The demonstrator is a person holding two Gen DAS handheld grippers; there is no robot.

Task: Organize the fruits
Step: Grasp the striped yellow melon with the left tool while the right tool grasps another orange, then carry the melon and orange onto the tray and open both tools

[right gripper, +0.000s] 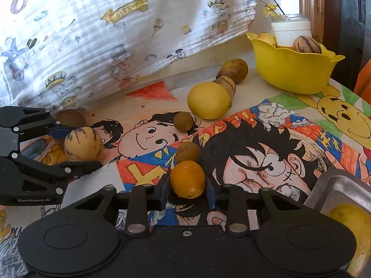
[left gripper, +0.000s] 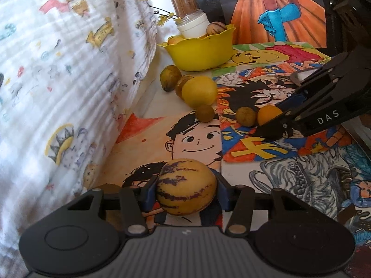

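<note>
My left gripper (left gripper: 186, 191) is shut on a yellow melon with purple stripes (left gripper: 186, 186); it also shows in the right wrist view (right gripper: 83, 143) at the left. My right gripper (right gripper: 187, 185) is shut on a small orange fruit (right gripper: 187, 178), seen from the left wrist view (left gripper: 269, 114) at the right. A yellow bowl (left gripper: 201, 53) at the back holds a striped melon (left gripper: 216, 29) and a yellow fruit (left gripper: 175, 39). A lemon (left gripper: 199, 91), two brown-yellow fruits (left gripper: 170, 77) and two small brown round fruits (left gripper: 204, 113) lie on the table.
Cartoon drawings (left gripper: 255, 120) cover the table. A printed white cloth (left gripper: 58, 81) rises along the left. A white-capped jar (left gripper: 193, 24) stands behind the bowl. A metal tray (right gripper: 343, 192) with a yellow fruit (right gripper: 354, 227) sits at the right.
</note>
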